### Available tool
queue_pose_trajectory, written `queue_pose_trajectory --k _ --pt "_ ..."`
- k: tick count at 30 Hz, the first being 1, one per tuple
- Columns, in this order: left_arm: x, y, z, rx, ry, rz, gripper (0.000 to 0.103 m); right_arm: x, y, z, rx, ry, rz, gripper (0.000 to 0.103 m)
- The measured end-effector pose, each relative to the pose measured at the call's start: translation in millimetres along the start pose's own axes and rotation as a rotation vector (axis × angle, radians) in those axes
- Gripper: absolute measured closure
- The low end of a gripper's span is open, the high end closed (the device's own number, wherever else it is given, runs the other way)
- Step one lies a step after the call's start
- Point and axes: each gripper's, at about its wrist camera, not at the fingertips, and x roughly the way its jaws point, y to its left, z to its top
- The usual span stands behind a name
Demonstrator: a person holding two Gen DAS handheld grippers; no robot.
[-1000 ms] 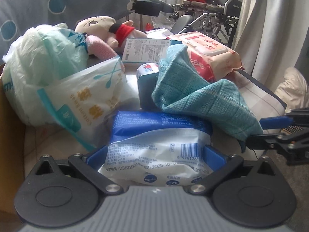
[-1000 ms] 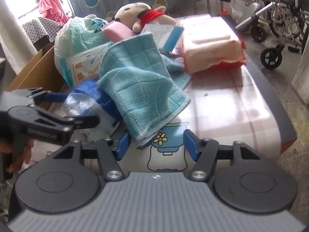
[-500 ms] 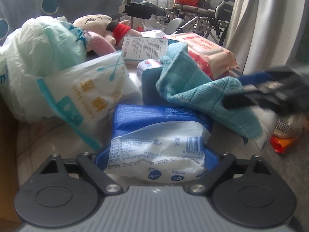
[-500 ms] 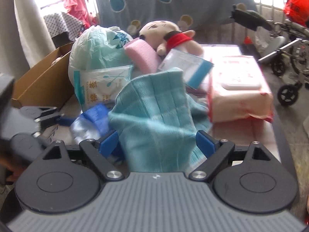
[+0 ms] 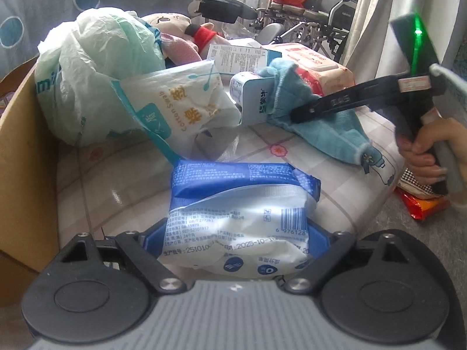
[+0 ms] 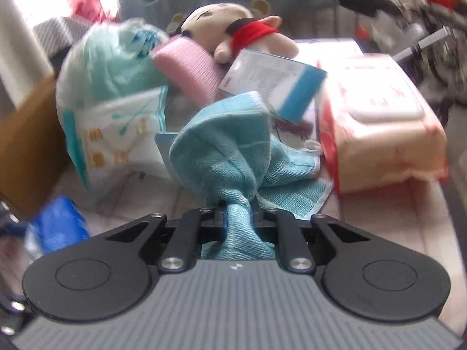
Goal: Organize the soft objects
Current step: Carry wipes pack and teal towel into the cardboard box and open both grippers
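My left gripper [image 5: 236,233] is shut on a blue and white wipes pack [image 5: 239,204], held just above the table. My right gripper [image 6: 238,207] is shut on a bunched teal cloth [image 6: 221,151]; in the left wrist view its black fingers [image 5: 335,102] pinch the teal cloth [image 5: 329,128] at the right. Behind lie a cotton swab bag [image 5: 178,105], a green plastic bag [image 5: 99,67], a plush doll [image 6: 233,29], a pink sponge [image 6: 186,67] and a pink wipes pack [image 6: 379,128].
A cardboard box wall [image 5: 20,157] runs along the left. A white and blue carton [image 6: 274,81] leans behind the cloth. A blue-grey box [image 5: 254,102] stands mid-table. The patterned table cover [image 5: 122,180] shows between objects. A wheelchair [image 5: 306,20] stands behind.
My right gripper moved in and shut on the teal cloth, bunching it. My left gripper drew back and left with the wipes pack still held.
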Motion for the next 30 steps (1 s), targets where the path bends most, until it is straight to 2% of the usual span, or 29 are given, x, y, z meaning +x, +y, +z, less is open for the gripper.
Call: queue_pose_trajectory --k 5,8,11,15,18,21,23,27,28,30 --pt "-12.3 0.8 -3.2 -0.006 -0.015 -0.007 0.011 -40.5 -18.1 -8.5 0.109 -0.033 0.102 0.092" --pt "-36.4 -0.7 -1.7 0.007 -0.063 -0.005 0.011 -76.3 -21.6 -6.4 0.174 -0.074 0.166 0.092" --pt "-71.4 2.2 2.5 -0.018 -0.129 -0.028 0.011 -100.9 -12.8 3.0 0.198 -0.085 0.287 0.091" --pt "-124.7 15.4 8.7 -0.051 -0.228 -0.008 0.011 -110.3 25.1 23.5 0.162 -0.096 0.414 0.091" --pt "-160.5 35.9 16.2 -0.063 -0.276 0.057 0.011 -108.1 64.0 45.3 0.116 -0.108 0.497 0.091" --pt "-184.4 73.3 23.2 -0.093 -0.289 0.15 0.011 -94.1 103.2 75.5 0.103 -0.107 0.579 0.091" --pt "-185.4 109.0 30.9 -0.114 -0.26 0.226 0.011 -81.0 132.8 97.4 0.067 -0.117 0.602 0.09" --pt "-143.9 201.6 57.3 -0.175 -0.077 0.343 0.011 -37.6 189.7 140.4 0.041 -0.057 0.647 0.09" --pt "-129.7 221.9 63.1 -0.174 -0.035 0.381 0.011 -27.2 204.1 149.4 0.024 -0.043 0.645 0.09" --pt "-100.1 250.5 73.1 -0.1 0.055 0.485 0.011 -7.8 226.5 162.7 0.014 -0.036 0.631 0.089"
